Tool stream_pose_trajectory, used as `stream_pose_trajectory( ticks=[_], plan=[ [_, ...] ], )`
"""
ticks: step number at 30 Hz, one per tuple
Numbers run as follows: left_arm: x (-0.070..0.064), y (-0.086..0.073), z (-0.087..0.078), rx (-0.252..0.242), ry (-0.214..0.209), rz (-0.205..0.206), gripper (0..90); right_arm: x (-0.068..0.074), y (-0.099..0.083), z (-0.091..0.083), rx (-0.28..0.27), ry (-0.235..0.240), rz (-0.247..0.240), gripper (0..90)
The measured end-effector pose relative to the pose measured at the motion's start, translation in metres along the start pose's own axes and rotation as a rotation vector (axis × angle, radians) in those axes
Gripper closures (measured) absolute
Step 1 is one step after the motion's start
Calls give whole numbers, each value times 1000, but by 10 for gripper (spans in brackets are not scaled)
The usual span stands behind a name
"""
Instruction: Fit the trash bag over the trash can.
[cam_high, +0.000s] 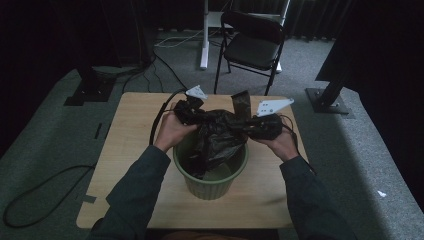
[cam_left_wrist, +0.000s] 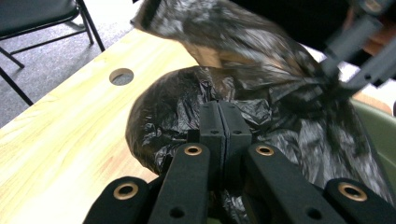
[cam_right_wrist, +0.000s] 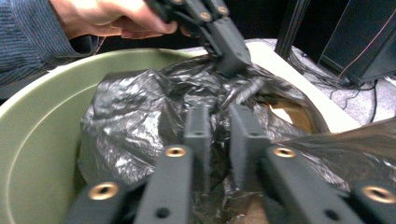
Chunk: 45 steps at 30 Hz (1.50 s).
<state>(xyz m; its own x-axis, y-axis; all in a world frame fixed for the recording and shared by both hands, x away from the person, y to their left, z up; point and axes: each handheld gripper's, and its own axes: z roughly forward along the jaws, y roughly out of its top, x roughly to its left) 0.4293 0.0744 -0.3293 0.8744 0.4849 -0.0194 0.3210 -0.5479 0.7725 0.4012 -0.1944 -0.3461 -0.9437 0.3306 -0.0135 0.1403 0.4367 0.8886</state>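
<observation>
Above the green bin (cam_high: 210, 177) on the wooden table (cam_high: 125, 150), I am stretching a black plastic bag (cam_high: 220, 135) between both tools. My left gripper (cam_left_wrist: 219, 122) is clamping its jaws tight on a fold of the film. My right gripper (cam_right_wrist: 219, 123) is holding its jaws slightly apart, with crumpled plastic bunched between them, so its hold is looking looser. The bag is hanging partly inside the bin, partly draped over the far rim. I am judging that pulling harder could tear the thin film, or slip it from the right side, dropping the bag into the bin.
</observation>
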Motion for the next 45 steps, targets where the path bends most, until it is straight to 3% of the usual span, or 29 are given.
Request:
stream_pose_trajectory(
  ticks=[3,6,10,14,17,20,25,26,28,32,37,42,45],
  plan=[
    [-8,0,-9,-15,-1,32,893,-4,-1,-7,-21,9,18,682],
    [-18,-1,-18,-35,7,64,893,-7,1,-14,-50,-1,34,670],
    [-28,-1,-26,-57,10,93,892,-9,9,-21,-77,-35,31,760],
    [-31,-5,-27,-65,5,100,892,-15,17,-20,-61,-79,52,806],
    [-31,-8,-27,-74,5,98,893,-18,19,-10,-25,-79,72,682],
    [-31,-11,-28,-82,15,98,892,-19,18,1,15,-47,86,568],
    [-32,-11,-31,-105,27,102,893,-12,12,17,95,-13,68,484],
    [-33,-11,-32,-111,28,105,892,-10,12,19,115,-33,51,506],
    [-34,-11,-33,-117,31,109,892,-7,12,23,149,-65,17,638],
    [-35,-16,-35,-125,36,113,892,-5,12,24,152,-81,-15,895],
    [-34,-29,-40,-125,48,106,893,-3,11,15,136,-124,-31,900],
    [-32,-39,-46,-141,46,90,892,-4,9,7,123,-118,-15,900],
    [-33,-39,-45,-139,48,95,892,-4,12,8,110,-99,-11,736]
  ],
)
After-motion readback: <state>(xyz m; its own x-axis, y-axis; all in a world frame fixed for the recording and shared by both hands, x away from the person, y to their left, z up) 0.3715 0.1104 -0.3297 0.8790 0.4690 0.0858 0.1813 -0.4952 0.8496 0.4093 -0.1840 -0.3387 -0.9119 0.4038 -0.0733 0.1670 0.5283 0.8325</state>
